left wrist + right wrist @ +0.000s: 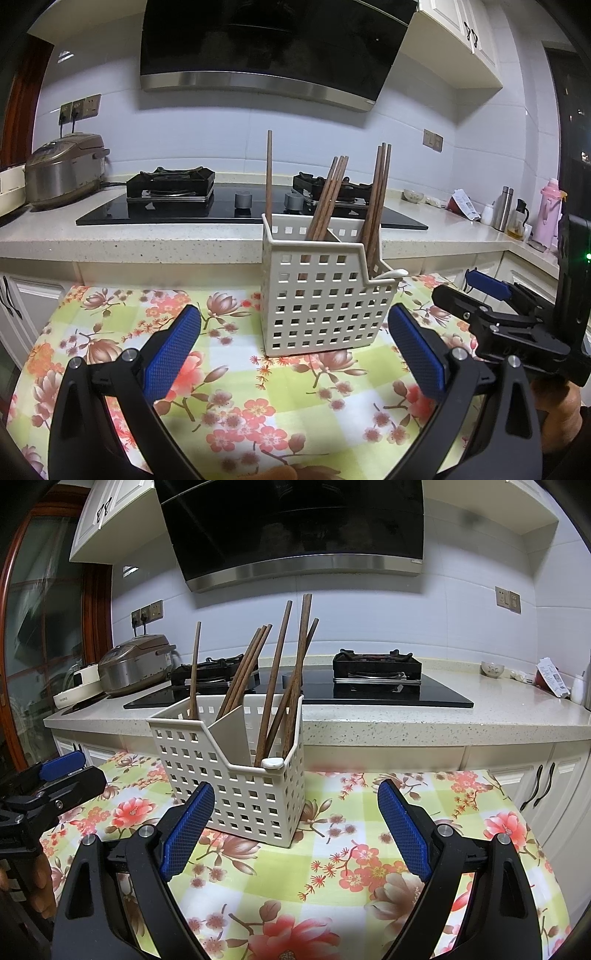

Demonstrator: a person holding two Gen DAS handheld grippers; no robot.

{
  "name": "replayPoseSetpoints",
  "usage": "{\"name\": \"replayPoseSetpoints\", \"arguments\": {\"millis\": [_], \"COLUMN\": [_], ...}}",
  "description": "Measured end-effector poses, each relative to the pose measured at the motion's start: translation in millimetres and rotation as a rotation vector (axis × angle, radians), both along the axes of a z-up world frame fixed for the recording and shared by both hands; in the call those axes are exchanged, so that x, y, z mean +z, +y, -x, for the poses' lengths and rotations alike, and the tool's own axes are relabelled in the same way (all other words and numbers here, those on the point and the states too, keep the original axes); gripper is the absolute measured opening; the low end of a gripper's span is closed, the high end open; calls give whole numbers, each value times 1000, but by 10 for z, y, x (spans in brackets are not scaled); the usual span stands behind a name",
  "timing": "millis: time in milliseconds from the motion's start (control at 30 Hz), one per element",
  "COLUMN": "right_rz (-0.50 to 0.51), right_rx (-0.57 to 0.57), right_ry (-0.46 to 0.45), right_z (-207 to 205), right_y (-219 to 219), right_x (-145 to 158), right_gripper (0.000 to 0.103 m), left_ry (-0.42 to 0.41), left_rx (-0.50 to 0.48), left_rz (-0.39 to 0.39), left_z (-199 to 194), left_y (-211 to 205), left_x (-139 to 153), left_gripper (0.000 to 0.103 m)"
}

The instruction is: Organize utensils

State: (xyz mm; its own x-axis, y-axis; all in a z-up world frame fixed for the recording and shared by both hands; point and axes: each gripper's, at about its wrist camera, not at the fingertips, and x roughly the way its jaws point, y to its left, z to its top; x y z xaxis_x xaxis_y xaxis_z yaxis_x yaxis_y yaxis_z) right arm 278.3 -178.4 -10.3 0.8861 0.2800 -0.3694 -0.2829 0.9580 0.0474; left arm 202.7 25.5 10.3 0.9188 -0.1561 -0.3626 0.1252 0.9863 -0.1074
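Note:
A cream perforated utensil caddy (325,295) stands upright on the floral tablecloth (240,387); it also shows in the right wrist view (236,775). Several brown wooden chopsticks (328,199) lean in its compartments, seen too in the right wrist view (273,679). A white spoon handle (397,273) rests on its low front corner, also in the right wrist view (272,763). My left gripper (295,321) is open and empty just in front of the caddy. My right gripper (295,794) is open and empty, to the caddy's right front; it appears in the left wrist view (476,295).
A stone counter (147,236) with a black gas hob (240,206) runs behind the table. A rice cooker (66,166) sits at its left, bottles and a pink flask (550,210) at its right. A range hood (273,44) hangs above. Cabinet doors (546,786) flank the table.

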Motion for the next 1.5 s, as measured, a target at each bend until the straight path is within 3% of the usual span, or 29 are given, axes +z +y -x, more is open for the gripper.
{"name": "replayPoseSetpoints", "arguments": {"millis": [433,567,700,833,933,1067,1200,1500], "right_rz": [-12,-7,27,101,154,179,192,183], "right_rx": [11,28,22,-27,-64,-59,-71,-81], "right_ry": [6,45,159,382,482,552,590,543], "right_z": [4,36,38,-49,-120,-142,-146,-84], "right_y": [-33,-83,-205,-483,-709,-875,-932,-917], "right_x": [30,41,-25,-255,-426,-616,-757,-762], "right_gripper": [84,84,84,84,84,84,85,85], "left_ry": [26,56,156,339,484,571,589,575], "left_rx": [-6,-2,25,76,124,160,169,154], "left_rz": [18,2,-45,-109,-124,-139,-144,-135], "left_z": [-22,3,35,53,7,6,6,0], "left_y": [36,48,112,368,619,885,959,955], "left_x": [-19,-52,-127,-369,-613,-827,-913,-919], "left_gripper": [98,98,98,98,98,98,98,99]}}
